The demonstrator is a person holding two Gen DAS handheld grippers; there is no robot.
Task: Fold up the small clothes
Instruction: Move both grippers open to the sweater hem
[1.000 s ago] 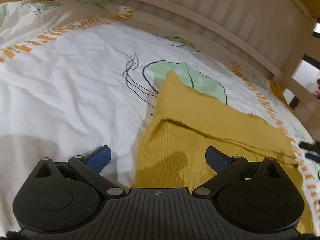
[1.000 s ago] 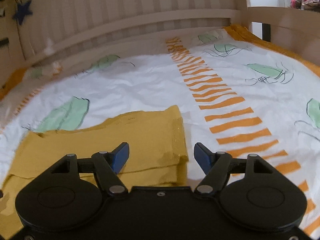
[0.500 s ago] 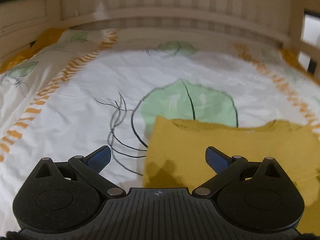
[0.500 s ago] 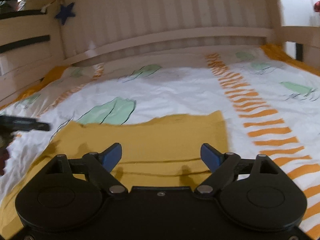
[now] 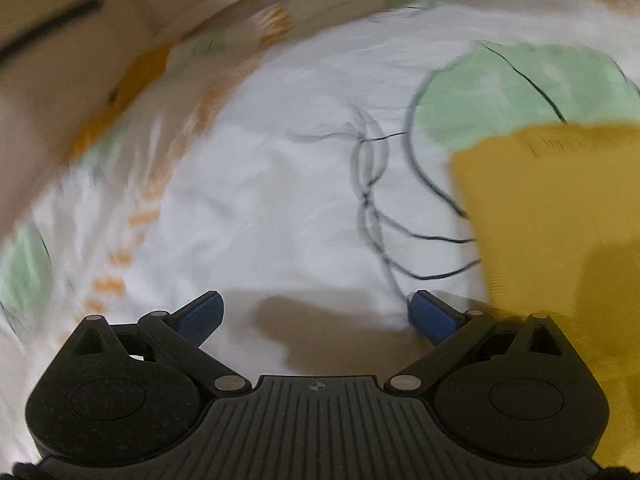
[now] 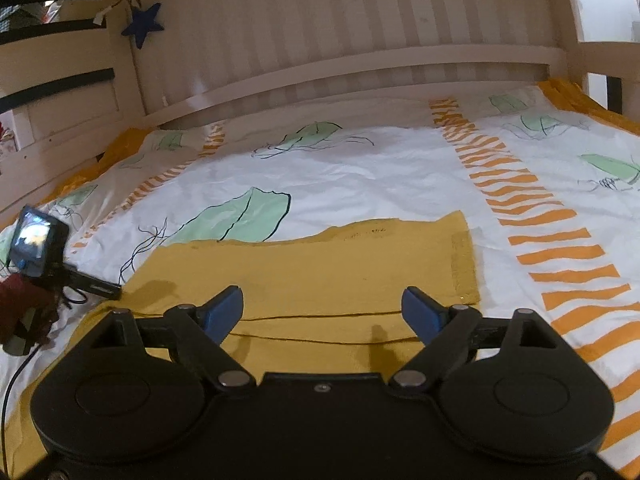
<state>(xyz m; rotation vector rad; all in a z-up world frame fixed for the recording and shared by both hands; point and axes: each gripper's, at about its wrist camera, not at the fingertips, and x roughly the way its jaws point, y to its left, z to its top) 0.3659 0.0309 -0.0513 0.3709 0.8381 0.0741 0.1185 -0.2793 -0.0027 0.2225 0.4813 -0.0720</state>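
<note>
A mustard-yellow garment (image 6: 320, 264) lies flat on the bed, its far part folded over the near part. My right gripper (image 6: 322, 312) is open and empty, just above the fold's near edge. In the blurred left wrist view the garment (image 5: 552, 216) fills the right side. My left gripper (image 5: 316, 318) is open and empty over bare sheet, left of the garment's left edge. The left gripper (image 6: 86, 282) also shows in the right wrist view at the garment's left corner.
The bed has a white sheet (image 6: 360, 168) with green leaf prints and orange stripes. A slatted wooden headboard (image 6: 340, 40) runs along the far side, with rails at both sides. A blue star (image 6: 142, 24) hangs at the back left.
The left gripper has swung left off the garment onto bare sheet, and its view is now blurred. The right gripper has drawn back and centred on the garment. Both stay open.
</note>
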